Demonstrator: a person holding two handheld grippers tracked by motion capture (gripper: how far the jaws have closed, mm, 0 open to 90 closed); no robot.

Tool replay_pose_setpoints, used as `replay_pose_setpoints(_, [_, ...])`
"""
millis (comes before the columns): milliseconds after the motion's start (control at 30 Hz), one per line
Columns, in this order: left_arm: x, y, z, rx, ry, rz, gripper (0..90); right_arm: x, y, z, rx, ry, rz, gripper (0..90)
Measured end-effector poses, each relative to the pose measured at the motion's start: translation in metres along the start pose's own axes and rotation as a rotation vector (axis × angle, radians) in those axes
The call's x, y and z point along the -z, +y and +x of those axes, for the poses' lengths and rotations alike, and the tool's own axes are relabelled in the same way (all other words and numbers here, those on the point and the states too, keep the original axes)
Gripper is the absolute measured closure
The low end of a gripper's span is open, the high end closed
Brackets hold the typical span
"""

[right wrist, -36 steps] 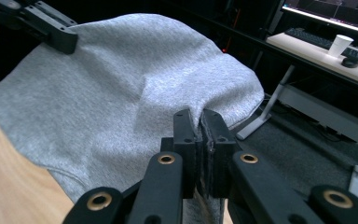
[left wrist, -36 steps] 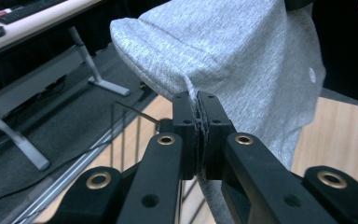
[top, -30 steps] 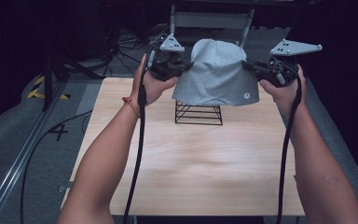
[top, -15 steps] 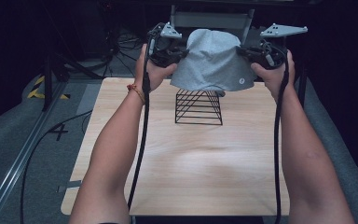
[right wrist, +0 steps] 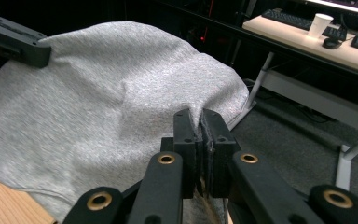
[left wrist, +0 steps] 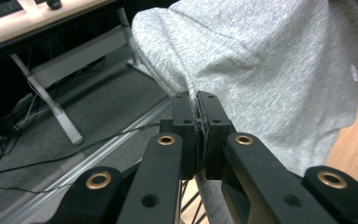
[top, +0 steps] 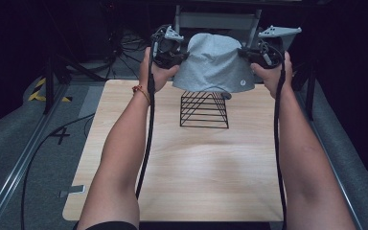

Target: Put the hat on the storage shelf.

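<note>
Grey cloth (top: 214, 64) stretched in the air between both grippers, above the black wire rack (top: 204, 109) at the 12 o'clock end of the tabletop (top: 191, 172). Left gripper (top: 184, 56) at 9 o'clock of the cloth, fingers (left wrist: 184, 126) clamped tight on its edge. Right gripper (top: 242, 51) at 3 o'clock, fingers (right wrist: 186, 140) pinched on the opposite edge. Both forearms extended forward, hands raised level. Rack partly covered by the hanging hem.

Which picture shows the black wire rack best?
The high view: the black wire rack stands whole on the wooden table, under the lifted grey cloth. The left gripper view catches a few wires at the bottom.
</note>
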State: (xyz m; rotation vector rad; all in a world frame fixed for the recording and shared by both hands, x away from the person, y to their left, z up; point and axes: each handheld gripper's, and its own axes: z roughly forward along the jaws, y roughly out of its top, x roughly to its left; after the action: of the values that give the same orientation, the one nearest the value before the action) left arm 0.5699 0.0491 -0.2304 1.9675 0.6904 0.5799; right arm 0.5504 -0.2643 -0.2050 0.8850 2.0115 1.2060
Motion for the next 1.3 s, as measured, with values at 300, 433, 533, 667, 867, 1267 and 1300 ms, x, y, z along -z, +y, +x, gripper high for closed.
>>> replay_pose_setpoints(300, [-0.014,-0.007,0.004,0.019,0.017,0.000,87.2,-0.012,-0.003,0.001,-0.011,0.002,-0.001,86.0])
replay_pose_setpoints(433, [-0.009,-0.001,0.008,0.028,0.029,-0.033,87.2,-0.010,0.001,0.000,-0.006,-0.004,-0.016,85.9])
replay_pose_setpoints(533, [-0.009,0.002,0.008,0.018,0.045,-0.028,87.2,-0.009,0.004,-0.004,-0.012,-0.016,-0.024,86.0])
replay_pose_setpoints(667, [-0.012,0.002,0.010,0.023,0.053,-0.023,87.2,-0.012,0.003,-0.005,-0.014,-0.013,-0.024,85.9])
replay_pose_setpoints(867, [-0.021,-0.008,0.010,0.033,0.033,-0.013,87.2,-0.021,-0.004,-0.005,-0.019,0.000,-0.015,85.9])
replay_pose_setpoints(1267, [-0.005,-0.020,0.002,0.047,-0.024,-0.046,87.2,-0.008,-0.017,0.007,0.004,0.042,-0.021,85.9])
replay_pose_setpoints(1300, [-0.001,-0.021,0.001,0.051,-0.032,-0.057,87.2,-0.008,-0.018,0.008,0.006,0.047,-0.024,85.9])
